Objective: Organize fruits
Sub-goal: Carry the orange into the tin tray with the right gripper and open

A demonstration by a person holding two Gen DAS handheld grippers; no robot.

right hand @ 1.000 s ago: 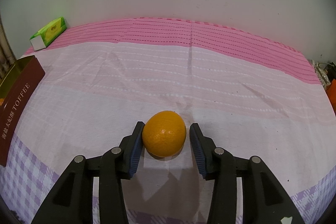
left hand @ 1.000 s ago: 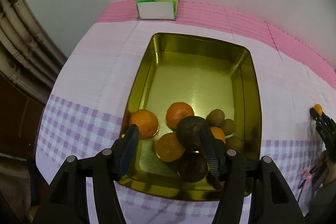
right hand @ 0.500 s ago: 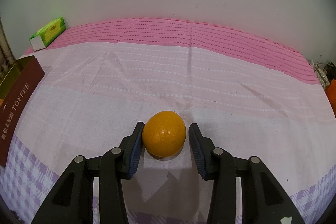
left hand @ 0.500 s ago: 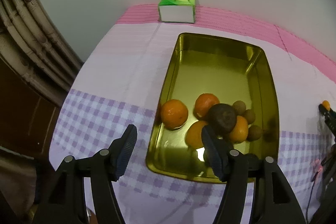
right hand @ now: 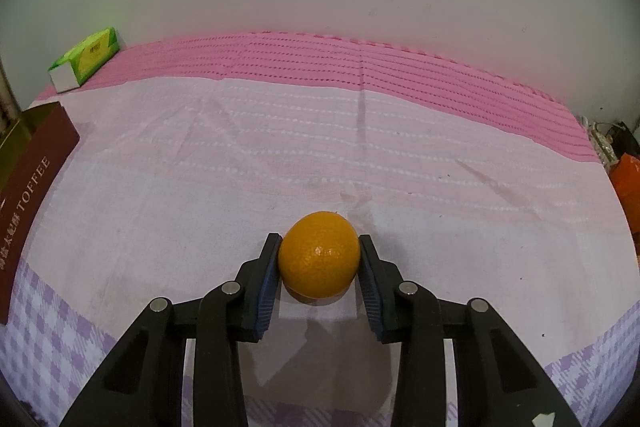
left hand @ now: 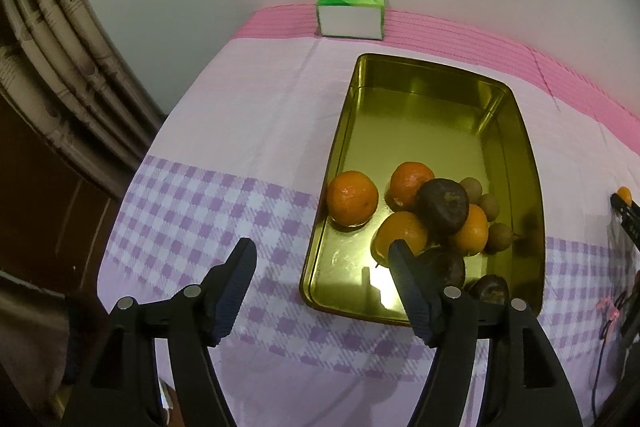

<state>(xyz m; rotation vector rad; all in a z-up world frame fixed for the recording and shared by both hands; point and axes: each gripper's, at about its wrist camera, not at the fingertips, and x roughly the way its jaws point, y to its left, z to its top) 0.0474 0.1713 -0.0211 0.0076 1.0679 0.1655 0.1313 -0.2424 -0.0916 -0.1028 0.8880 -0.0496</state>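
A gold tin tray (left hand: 348, 131) is seen on the pink and purple-checked tablecloth (left hand: 248, 131), with a green tissue box (left hand: 351, 9) standing beyond its far end, near the wall. Oranges (left hand: 352, 197), dark round fruits (left hand: 443, 205) and small brown fruits (left hand: 496, 237) are piled at the tray's near end; the far half is bare. The left gripper (left hand: 322, 261) is held wide apart above the near left corner of the tray, nothing between its pads; its right finger partly covers the fruit pile.

Only in the right wrist view is a lone orange (right hand: 318, 254) shown, resting on the cloth, with the right gripper (right hand: 319, 251) closed narrowly around it, both pads touching its sides. The tray's outer wall, lettered TOFFEE, is seen only there, at far left. An orange item at the right edge cannot be identified.
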